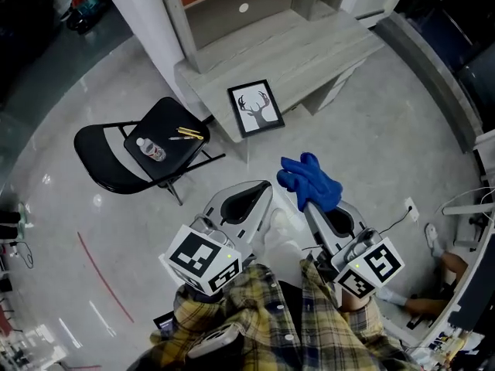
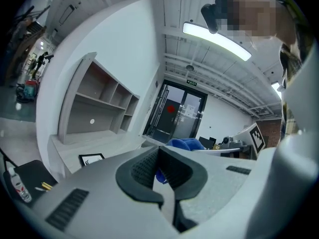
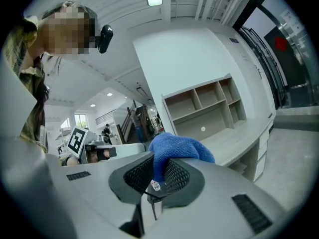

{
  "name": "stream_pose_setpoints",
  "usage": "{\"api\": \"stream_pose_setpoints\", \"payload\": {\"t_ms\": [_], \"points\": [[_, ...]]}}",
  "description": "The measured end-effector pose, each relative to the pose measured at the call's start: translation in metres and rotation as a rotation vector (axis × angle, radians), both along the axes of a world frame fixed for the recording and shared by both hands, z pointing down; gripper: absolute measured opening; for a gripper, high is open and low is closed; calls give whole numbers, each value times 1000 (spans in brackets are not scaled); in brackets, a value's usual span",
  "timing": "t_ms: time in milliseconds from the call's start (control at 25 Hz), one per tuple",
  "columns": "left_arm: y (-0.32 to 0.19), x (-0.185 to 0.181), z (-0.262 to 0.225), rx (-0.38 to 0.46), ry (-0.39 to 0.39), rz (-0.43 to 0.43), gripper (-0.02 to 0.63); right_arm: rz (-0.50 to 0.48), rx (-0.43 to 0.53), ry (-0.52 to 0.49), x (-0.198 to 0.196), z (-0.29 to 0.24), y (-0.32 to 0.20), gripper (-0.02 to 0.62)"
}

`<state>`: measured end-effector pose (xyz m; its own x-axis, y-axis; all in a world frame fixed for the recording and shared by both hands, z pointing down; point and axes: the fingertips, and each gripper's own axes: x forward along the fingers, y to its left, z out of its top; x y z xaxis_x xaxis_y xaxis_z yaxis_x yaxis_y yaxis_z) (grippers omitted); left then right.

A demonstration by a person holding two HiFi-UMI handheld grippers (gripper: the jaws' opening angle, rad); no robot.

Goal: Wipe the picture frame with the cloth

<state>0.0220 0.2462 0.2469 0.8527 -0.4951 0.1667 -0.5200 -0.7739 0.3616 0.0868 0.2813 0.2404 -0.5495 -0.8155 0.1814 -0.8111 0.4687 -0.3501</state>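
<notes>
You have one frame (image 1: 255, 108), one cloth (image 1: 311, 180), two grippers, one desk (image 1: 325, 52) and one chair (image 1: 147, 149). The frame lies flat near the desk's front edge, by its left corner. Its long axis runs from that edge towards the shelves, slightly skewed, with the antlers at the far end. Your right gripper (image 3: 157, 178) is clenched on the blue cloth, well short of the frame. Your left gripper (image 2: 162, 176) is clenched on nothing. One bottle (image 1: 151, 149) lies on the chair seat.
</notes>
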Motion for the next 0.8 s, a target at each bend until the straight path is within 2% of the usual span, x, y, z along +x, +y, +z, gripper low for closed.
{"api": "stream_pose_setpoints", "payload": {"t_ms": [200, 520, 640, 800], "points": [[-48, 30, -6, 20, -13, -49, 6, -44, 29, 3, 38, -9, -49, 44], [-106, 60, 4, 22, -32, -147, 6, -48, 14, 11, 107, 2, -88, 44], [-117, 62, 11, 2, -51, -176, 6, -49, -9, -1, 120, 10, -98, 44], [-134, 51, 18, -20, -77, -217, 6, -64, -38, -28, 119, 20, -114, 44]]}}
